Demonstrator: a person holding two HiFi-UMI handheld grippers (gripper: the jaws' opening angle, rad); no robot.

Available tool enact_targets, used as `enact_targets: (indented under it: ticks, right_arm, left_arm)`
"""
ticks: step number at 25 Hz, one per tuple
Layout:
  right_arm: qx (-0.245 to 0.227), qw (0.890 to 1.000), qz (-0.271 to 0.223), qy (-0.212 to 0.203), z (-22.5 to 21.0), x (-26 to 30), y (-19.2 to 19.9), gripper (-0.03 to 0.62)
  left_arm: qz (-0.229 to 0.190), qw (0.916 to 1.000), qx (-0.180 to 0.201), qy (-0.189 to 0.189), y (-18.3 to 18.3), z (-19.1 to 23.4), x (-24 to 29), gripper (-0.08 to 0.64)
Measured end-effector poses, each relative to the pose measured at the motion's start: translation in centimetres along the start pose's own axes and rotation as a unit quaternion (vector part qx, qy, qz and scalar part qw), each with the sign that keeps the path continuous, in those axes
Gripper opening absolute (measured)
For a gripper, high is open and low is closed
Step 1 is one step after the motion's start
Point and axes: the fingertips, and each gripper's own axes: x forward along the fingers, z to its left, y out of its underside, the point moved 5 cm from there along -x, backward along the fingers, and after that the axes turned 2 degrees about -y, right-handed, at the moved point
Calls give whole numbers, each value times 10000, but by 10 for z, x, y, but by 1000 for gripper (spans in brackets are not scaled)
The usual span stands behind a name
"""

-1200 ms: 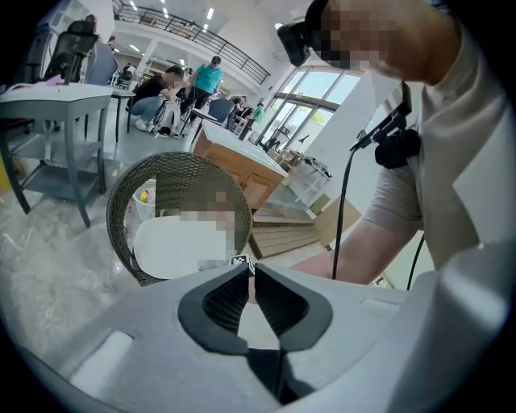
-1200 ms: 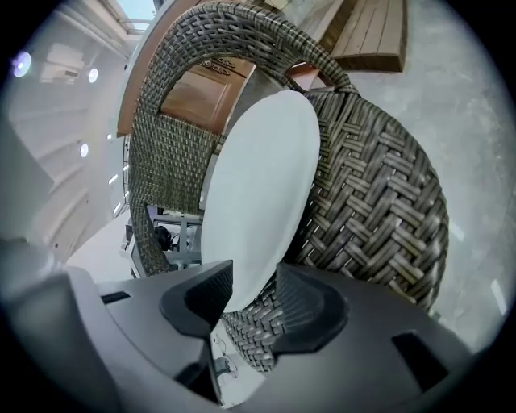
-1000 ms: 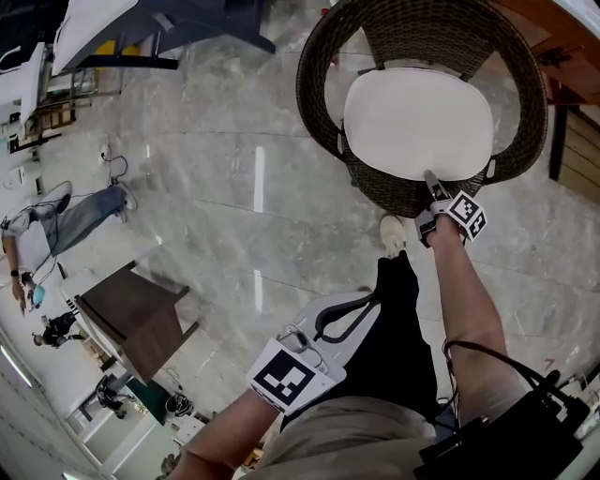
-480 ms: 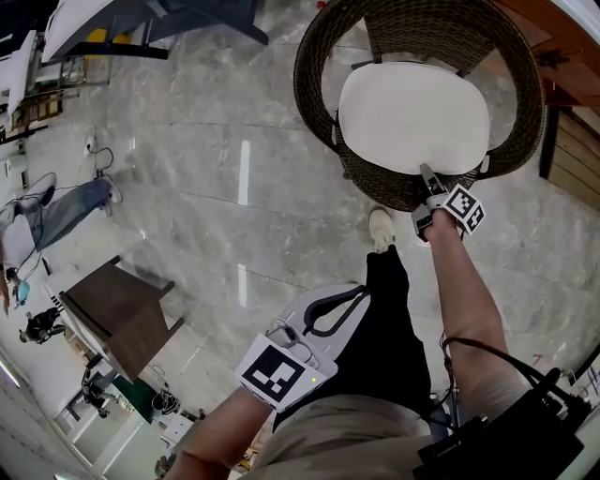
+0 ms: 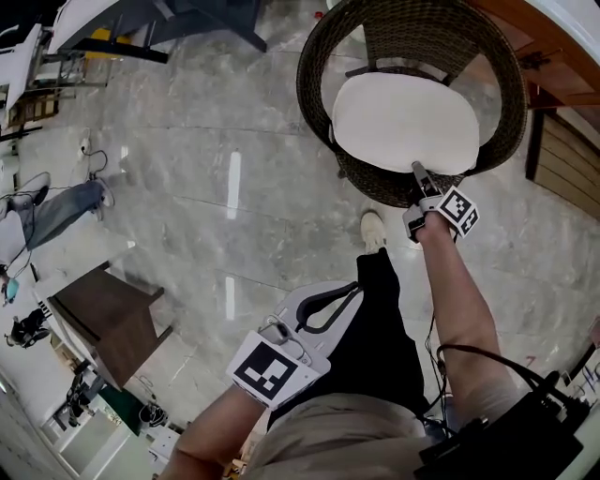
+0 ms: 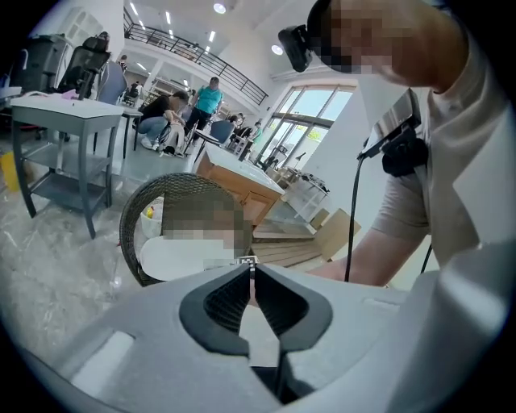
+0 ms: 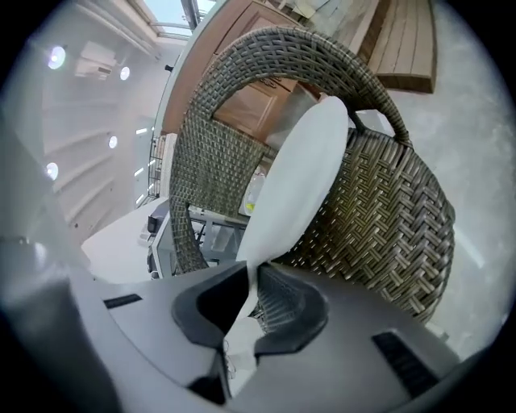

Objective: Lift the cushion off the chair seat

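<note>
A white oval cushion (image 5: 403, 122) lies on the seat of a round dark wicker chair (image 5: 319, 66). My right gripper (image 5: 417, 172) is at the cushion's near edge, and its jaws are closing with that edge pinched between the pads. In the right gripper view the cushion (image 7: 298, 177) rises tilted out of the jaws (image 7: 256, 274), its near edge lifted off the wicker chair (image 7: 387, 218). My left gripper (image 5: 356, 289) hangs by the person's leg, well short of the chair. It is shut and holds nothing; in its own view the left gripper's (image 6: 251, 270) pads meet.
A brown wooden side table (image 5: 103, 323) stands at the lower left. A grey desk (image 5: 141, 19) is at the top left, and wooden furniture (image 5: 553, 56) stands right of the chair. The person's shoe (image 5: 372, 230) is just in front of the chair. Other people (image 5: 47, 211) are at the far left.
The right gripper has closed on the cushion's near edge and risen with it, tilting the cushion up. The left gripper drifted slightly to the left.
</note>
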Motion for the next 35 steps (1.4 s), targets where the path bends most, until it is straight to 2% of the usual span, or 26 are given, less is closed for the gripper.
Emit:
enact_targets:
  ticks: [8, 14, 18, 24, 28, 35]
  right_arm:
    - [-207, 9994, -78, -279, 45, -41, 8, 40]
    - [-377, 9983, -108, -434, 82, -91, 26, 38]
    - [-600, 9967, 19, -551, 109, -140, 36, 38]
    - [-597, 9945, 44, -859, 153, -228, 62, 38]
    - [-805, 9908, 134, -1079, 185, -287, 77, 38]
    - [-964, 9834, 257, -1512, 237, -371, 121, 40]
  left_arm:
    - [-261, 9995, 142, 62, 6, -32, -46, 9]
    - [-519, 9977, 415, 105, 12, -61, -92, 9]
    - [-715, 9957, 578, 139, 13, -86, -121, 9]
    - [-972, 9923, 757, 129, 25, -116, -166, 9]
    - [-1168, 9894, 852, 127, 29, -141, -191, 9]
    - [-1448, 9845, 987, 103, 48, -170, -241, 9]
